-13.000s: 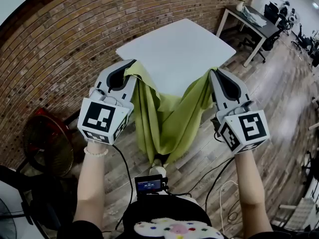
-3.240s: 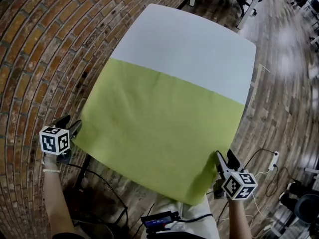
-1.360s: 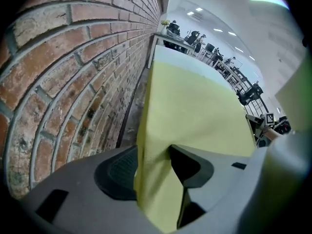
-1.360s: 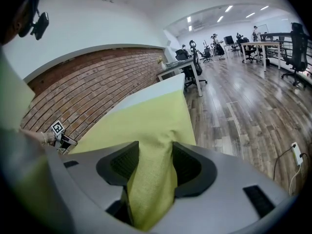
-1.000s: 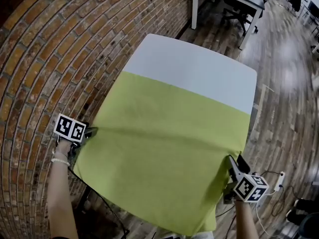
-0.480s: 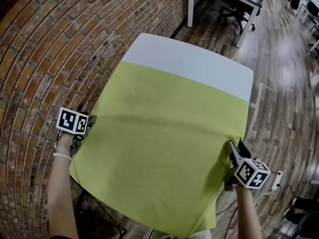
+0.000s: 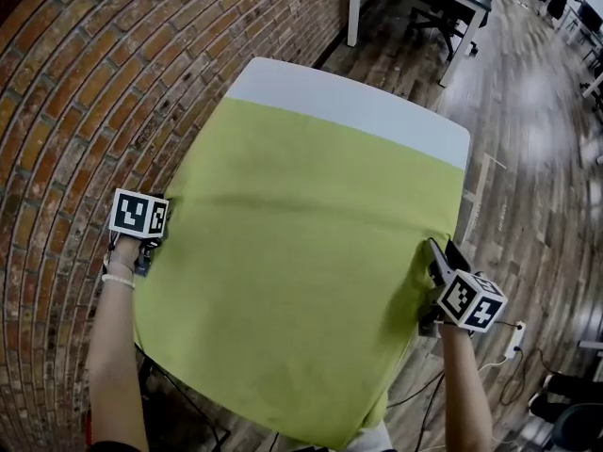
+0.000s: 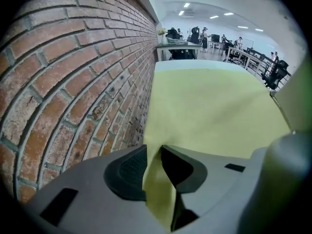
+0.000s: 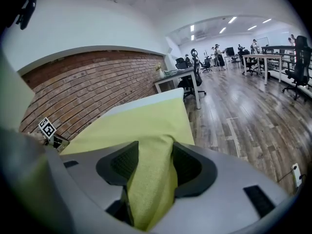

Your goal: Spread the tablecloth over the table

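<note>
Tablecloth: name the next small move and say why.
Probably slide the tablecloth a little toward the far edge: a white strip of table lies bare there. The right gripper grips one side edge; the left gripper is closing its jaws on the other.

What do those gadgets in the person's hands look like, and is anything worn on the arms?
Both the left gripper and right gripper are smooth grey plastic with dark ribbed pads; each carries a cube of black-and-white square markers. The left jaws are closing with the tablecloth between them. A pale beaded bracelet circles the left wrist; no sleeves on the forearms.
</note>
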Available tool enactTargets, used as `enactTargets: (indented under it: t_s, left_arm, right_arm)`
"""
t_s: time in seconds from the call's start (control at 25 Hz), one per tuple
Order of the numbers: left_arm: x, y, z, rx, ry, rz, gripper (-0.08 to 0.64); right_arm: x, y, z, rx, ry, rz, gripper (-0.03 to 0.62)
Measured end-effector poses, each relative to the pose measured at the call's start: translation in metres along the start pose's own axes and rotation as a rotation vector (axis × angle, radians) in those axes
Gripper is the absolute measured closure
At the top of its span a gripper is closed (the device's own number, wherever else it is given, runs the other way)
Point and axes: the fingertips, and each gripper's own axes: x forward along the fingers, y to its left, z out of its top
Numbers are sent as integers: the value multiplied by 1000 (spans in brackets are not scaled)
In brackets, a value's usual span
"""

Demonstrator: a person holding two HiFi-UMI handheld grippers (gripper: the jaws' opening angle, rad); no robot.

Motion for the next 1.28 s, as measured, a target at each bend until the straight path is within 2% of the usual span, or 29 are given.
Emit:
enactTargets:
  t_s: [0.36, 0.56, 0.72, 0.88, 0.96, 1.08, 1.12, 1.2, 1.28]
  left_arm:
    - [17, -4, 36, 32, -19, 121, 514]
    - [25, -3, 64, 68, -64, 271, 548]
    - [35, -7, 92, 95, -101, 292, 548]
    - [41, -8, 109, 128, -102, 324, 548]
    - [40, -6, 111, 99, -105, 327, 537]
    - [28, -4, 111, 39, -153, 286, 394]
    - [20, -5, 111, 23, -185, 263, 371]
    - [-3, -8, 104, 2, -248, 217, 363]
    - [-28, -7, 80, -27, -282, 177, 337]
  right_arm:
    - [26, -12, 26, -2, -17, -21, 354]
    - [35, -17, 36, -5, -10, -23, 356]
    - [39, -17, 43, -11, -10, -18, 355]
    - [40, -20, 46, -6, -8, -8, 356]
    - [39, -22, 45, -4, -8, -7, 356]
    - [39, -22, 46, -8, -9, -12, 356]
    - [40, -22, 46, -6, -8, -9, 356]
    - [39, -23, 47, -1, -11, -8, 356]
    - [38, -23, 50, 4, -19, -12, 356]
